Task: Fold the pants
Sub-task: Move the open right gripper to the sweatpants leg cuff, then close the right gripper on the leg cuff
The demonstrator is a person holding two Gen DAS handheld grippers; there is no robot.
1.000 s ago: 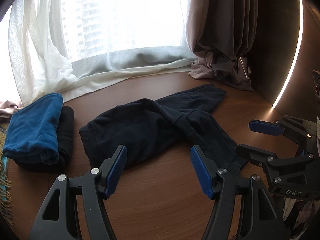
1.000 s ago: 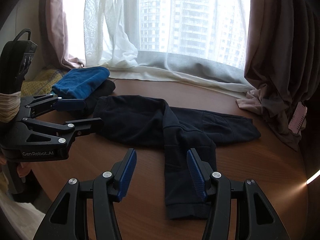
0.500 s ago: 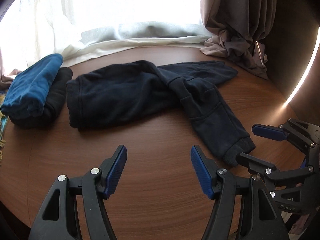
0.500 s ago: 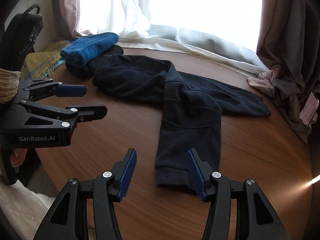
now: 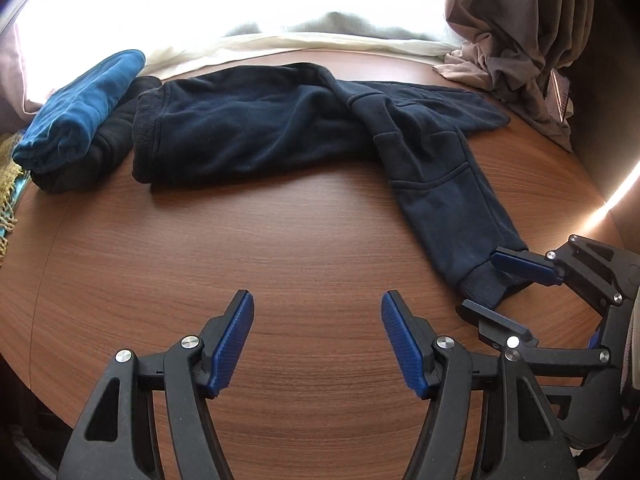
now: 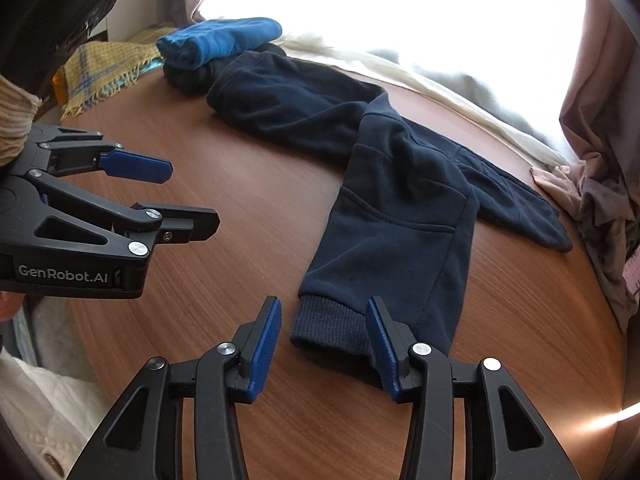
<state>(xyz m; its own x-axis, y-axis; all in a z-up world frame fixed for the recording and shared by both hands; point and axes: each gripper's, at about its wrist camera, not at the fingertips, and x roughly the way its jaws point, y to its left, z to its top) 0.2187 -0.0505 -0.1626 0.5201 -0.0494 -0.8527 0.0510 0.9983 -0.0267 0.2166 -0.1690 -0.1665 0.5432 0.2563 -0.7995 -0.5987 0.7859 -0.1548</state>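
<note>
On the round wooden counter [image 5: 280, 264], dark navy pants [image 5: 280, 128] lie spread out, their waistband touching a stack of folded clothes [image 5: 80, 116] near the window, one leg reaching toward the bunched curtain [image 5: 516, 40] and the other angled out from the pants' middle to the counter's near edge. At that near leg's ribbed cuff [image 6: 332, 326], the right gripper [image 6: 324, 344] has its jaws closing with the cuff between them, though whether the pads already press the cloth is hard to tell. Beside the cuff, the left gripper [image 5: 316, 340] hovers over bare wood, jaws apart and empty.
</note>
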